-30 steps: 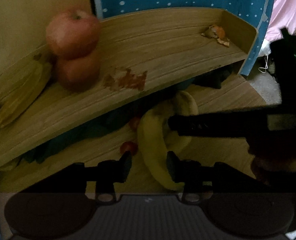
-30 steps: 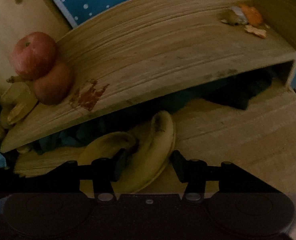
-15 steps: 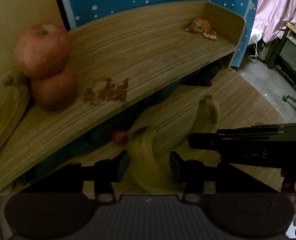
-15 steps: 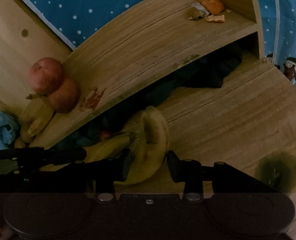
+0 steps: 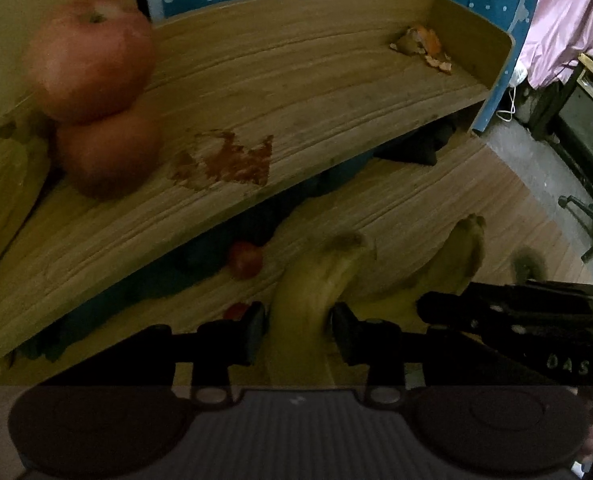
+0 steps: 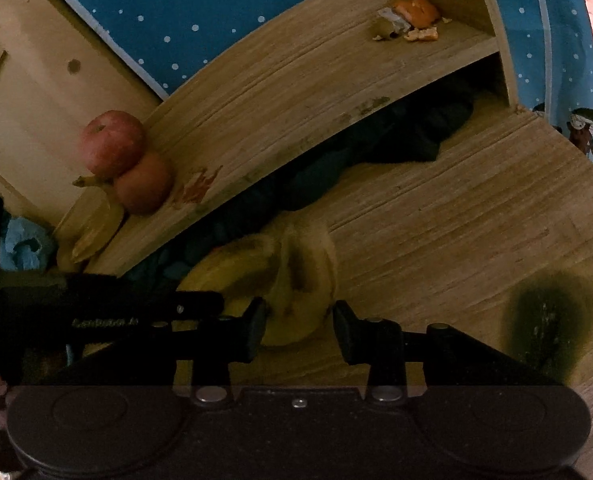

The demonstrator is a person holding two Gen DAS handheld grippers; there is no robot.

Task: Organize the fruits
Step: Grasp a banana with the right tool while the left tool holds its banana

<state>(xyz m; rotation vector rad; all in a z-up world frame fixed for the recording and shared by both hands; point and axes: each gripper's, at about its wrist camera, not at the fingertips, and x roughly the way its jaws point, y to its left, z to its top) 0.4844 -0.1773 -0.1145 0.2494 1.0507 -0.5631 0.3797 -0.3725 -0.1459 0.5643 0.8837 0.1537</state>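
Landmark: raised curved wooden shelf (image 5: 336,92).

Left gripper (image 5: 298,330): jaws part-open, straddling one yellow banana (image 5: 308,296) on the wooden tabletop (image 5: 436,208) in front of the shelf; whether the pads touch the skin, cannot tell.

Right gripper (image 6: 299,330): jaws released, set either side of the second yellow banana (image 6: 304,280), a gap on the right.

Two red apples (image 5: 96,92) stacked at the shelf's left end; orange peel scraps (image 5: 424,46) at its right end. Small red fruit (image 5: 245,259) beneath the shelf edge.

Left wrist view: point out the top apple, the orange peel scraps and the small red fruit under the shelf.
top apple (image 5: 90,60), left wrist view, middle of its red skin.
orange peel scraps (image 5: 424,46), left wrist view, on the largest piece.
small red fruit (image 5: 245,260), left wrist view, centre of the fruit.
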